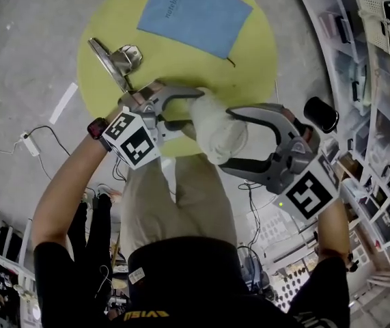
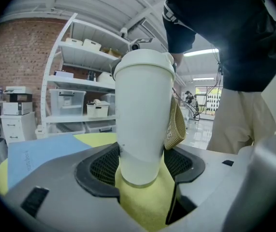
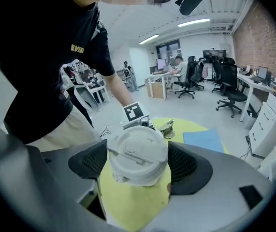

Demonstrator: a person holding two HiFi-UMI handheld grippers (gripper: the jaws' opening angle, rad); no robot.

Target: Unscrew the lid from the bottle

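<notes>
A round yellow table [image 1: 249, 60] stands on a grey floor [image 1: 24, 39]. A blue notebook [image 1: 195, 12] lies flat on the table's far side, with a small thin dark thing [image 1: 230, 61] just beside its corner. A shiny metal tool [image 1: 116, 60] rests at the table's left edge, well apart from the notebook. A white bottle [image 1: 215, 132] stands upright near the table's near edge; the left gripper view shows its base on the yellow top. A white tape strip [image 1: 63, 102] and a power strip [image 1: 27, 142] with its cable lie on the floor
</notes>
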